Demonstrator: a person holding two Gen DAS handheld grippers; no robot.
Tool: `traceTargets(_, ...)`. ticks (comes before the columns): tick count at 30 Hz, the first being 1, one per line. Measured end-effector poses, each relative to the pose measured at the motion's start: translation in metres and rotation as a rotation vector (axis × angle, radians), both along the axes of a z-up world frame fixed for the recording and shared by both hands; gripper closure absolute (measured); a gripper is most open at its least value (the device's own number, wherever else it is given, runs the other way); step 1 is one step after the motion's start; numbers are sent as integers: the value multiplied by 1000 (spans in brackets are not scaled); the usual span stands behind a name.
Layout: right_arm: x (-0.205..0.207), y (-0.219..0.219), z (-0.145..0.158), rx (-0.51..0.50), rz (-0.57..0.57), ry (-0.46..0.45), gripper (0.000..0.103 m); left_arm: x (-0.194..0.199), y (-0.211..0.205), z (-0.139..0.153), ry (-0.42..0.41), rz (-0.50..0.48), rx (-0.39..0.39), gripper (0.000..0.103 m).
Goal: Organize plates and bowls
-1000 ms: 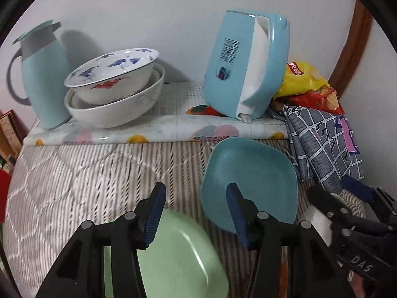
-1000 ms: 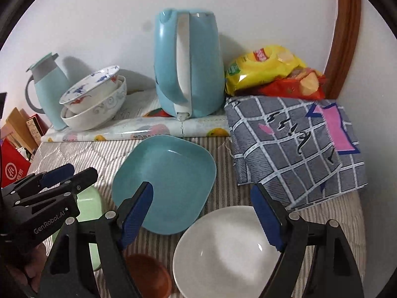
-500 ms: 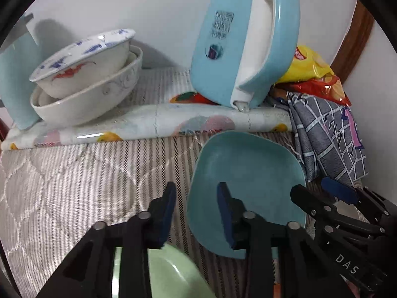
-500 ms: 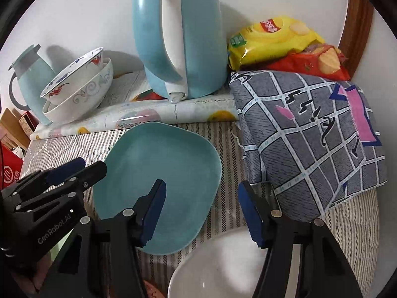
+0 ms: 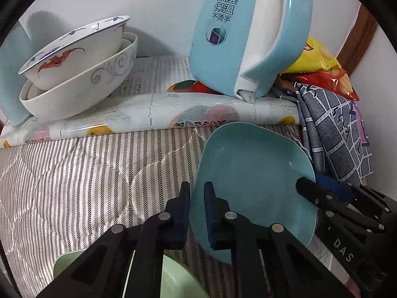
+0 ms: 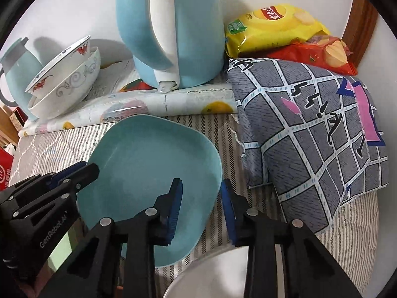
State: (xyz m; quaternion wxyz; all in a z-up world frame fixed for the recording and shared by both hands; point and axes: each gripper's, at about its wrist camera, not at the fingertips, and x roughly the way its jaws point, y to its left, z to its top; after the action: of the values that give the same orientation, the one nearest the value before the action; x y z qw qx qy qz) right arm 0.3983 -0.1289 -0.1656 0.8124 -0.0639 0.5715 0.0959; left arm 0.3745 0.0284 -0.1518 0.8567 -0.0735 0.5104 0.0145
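A teal square plate (image 5: 253, 173) lies on the striped quilt, seen also in the right wrist view as the teal plate (image 6: 148, 159). My left gripper (image 5: 197, 211) is shut on its left rim, one pad inside and one outside. My right gripper (image 6: 201, 206) straddles the plate's right rim; its jaws are closing, with a gap still showing at the inner pad. A pale green plate (image 5: 173, 280) lies under my left gripper. A white bowl (image 6: 211, 273) sits below my right gripper. Two patterned bowls (image 5: 74, 74) are stacked on the ledge at the back left.
A light blue kettle (image 5: 248, 37) stands on the floral-covered ledge (image 5: 148, 114) behind the plate. A blue jug (image 6: 17, 69) stands left of the bowls. A folded grey checked cloth (image 6: 310, 124) and snack bags (image 6: 273, 22) fill the right side. The striped quilt (image 5: 74, 173) stretches left.
Both grippers have come down and forward onto the teal plate while their jaws narrowed. The left pair has closed over the left rim; the right pair now sits astride the right rim.
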Motion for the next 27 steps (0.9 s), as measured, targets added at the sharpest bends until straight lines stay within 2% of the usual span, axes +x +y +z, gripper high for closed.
traceTargets(3,1,-3,0,-15,-18,-22,94,-1,-1,1,-14,2,30,95)
traceTargets(7,2,-9,1,-1,-33,-35,99,-2,2,4,-30,8,25,97)
traceTargets(18,-2,-17,27,49,-39,-103,99,-14,5,36,-91,18,17,97)
traceTargets(27,-27,-9,61,71,-31,-162,99,-40,10,65,-146,29,34,97)
